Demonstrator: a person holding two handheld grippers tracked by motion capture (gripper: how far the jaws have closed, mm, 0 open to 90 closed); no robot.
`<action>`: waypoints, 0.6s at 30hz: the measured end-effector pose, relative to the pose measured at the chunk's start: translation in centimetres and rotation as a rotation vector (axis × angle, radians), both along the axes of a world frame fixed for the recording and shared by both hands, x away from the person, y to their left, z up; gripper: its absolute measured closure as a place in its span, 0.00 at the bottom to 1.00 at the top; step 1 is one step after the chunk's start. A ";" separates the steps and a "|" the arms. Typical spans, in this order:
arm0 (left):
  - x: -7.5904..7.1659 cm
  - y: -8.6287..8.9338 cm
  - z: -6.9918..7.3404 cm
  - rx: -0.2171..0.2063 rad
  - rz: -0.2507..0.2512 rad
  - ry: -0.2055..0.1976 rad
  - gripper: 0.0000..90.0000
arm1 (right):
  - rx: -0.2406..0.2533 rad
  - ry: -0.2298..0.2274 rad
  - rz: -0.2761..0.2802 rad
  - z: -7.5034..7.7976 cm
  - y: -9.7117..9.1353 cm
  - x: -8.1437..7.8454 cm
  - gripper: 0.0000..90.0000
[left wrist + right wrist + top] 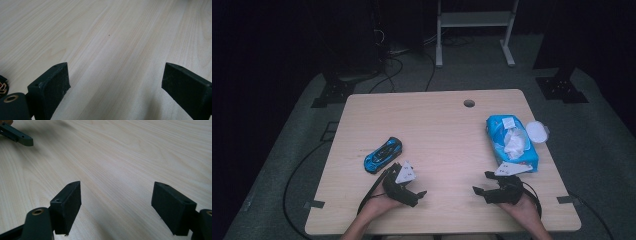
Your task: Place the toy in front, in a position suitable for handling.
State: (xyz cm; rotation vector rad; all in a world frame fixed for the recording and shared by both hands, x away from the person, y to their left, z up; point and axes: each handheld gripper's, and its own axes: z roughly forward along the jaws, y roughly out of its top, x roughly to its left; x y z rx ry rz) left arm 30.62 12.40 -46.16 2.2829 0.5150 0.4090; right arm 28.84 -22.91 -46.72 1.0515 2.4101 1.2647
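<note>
A blue toy car (382,154) lies on the wooden table (437,130) at the left. At the right edge sits a blue pack of wet wipes (510,142) with a white wipe sticking out of its top. My left gripper (417,196) rests low near the front edge, just below and right of the car, open with bare wood between its jaws (115,80). Beside the pack's near end my right gripper (482,183) is open too, pointing left, nothing between its pads (116,202). The other gripper's jaw tip (17,136) shows far off in the right gripper view.
A white round lid (536,131) lies right of the wipes pack. A cable hole (469,103) is in the table's far side. Cables trail from both grippers off the front edge. A white frame (474,30) stands on the floor beyond the table.
</note>
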 end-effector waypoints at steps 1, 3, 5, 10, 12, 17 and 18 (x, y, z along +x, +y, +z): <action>0.0 0.0 0.0 0.001 -0.001 0.003 0.08 | 0.001 0.001 0.000 0.0 0.0 0.0 0.26; 0.0 -0.1 0.0 0.008 -0.006 0.002 0.08 | 0.004 0.000 0.001 0.0 -0.1 0.0 0.26; 0.0 -0.1 0.0 0.014 -0.008 0.004 0.08 | 0.007 0.003 -0.002 0.1 -0.1 -0.1 0.26; 0.0 0.0 0.1 0.024 -0.012 0.003 0.08 | 0.012 0.001 -0.005 0.2 0.0 -0.1 0.26; 0.1 0.1 0.3 0.022 -0.007 0.003 0.08 | 0.012 0.004 -0.005 0.1 0.0 0.0 0.26; 0.4 0.3 0.7 0.025 0.000 0.003 0.08 | 0.011 0.005 -0.003 0.2 0.1 -0.1 0.25; 0.4 0.4 0.8 0.028 0.005 0.001 0.08 | 0.011 0.005 -0.002 0.2 0.2 -0.1 0.25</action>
